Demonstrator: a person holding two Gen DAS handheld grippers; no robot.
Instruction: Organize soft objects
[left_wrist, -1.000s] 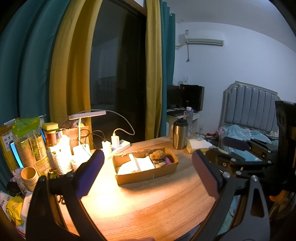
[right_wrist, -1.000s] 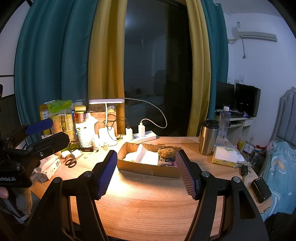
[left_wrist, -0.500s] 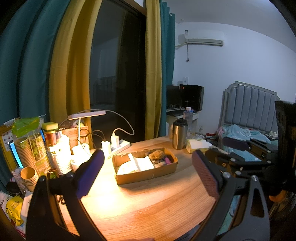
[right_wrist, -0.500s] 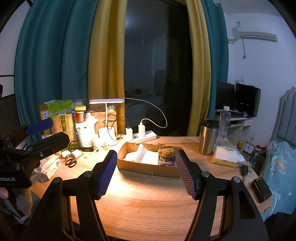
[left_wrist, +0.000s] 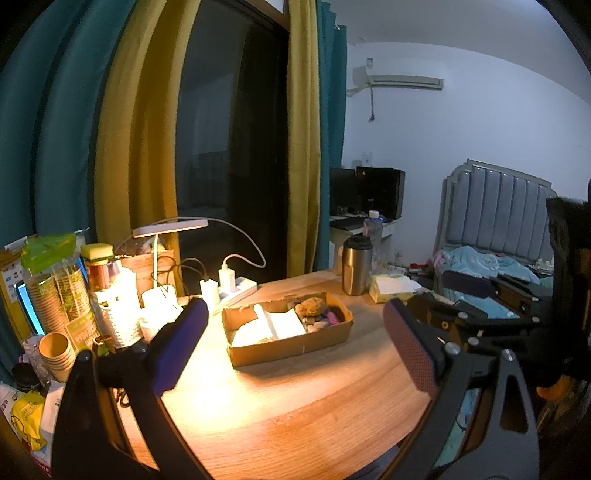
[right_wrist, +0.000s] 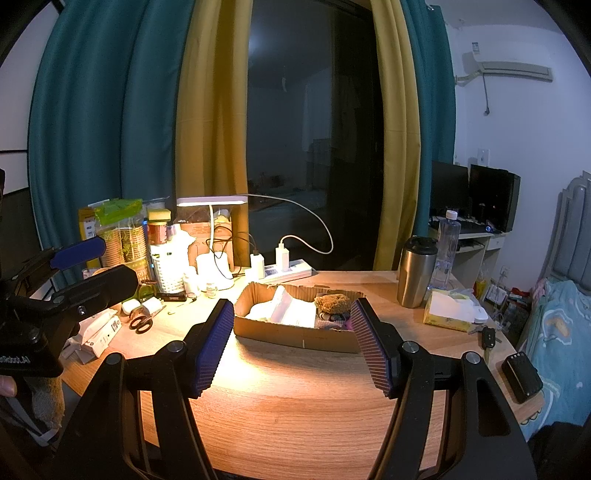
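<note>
We hold both grippers back from the cardboard box (right_wrist: 295, 325), left gripper (left_wrist: 295, 347) and right gripper (right_wrist: 291, 347) with fingers spread wide, holding nothing. The box sits on the desk (right_wrist: 295, 413) ahead between the fingers, long axis crosswise, with a brown plush (right_wrist: 332, 302) and white cloth (right_wrist: 288, 312) inside. That fits either sorting about to start or just finished.

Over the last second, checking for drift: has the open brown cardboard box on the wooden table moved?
No. The brown cardboard box keeps its spot beside the steel tumbler and white power strip.
</note>
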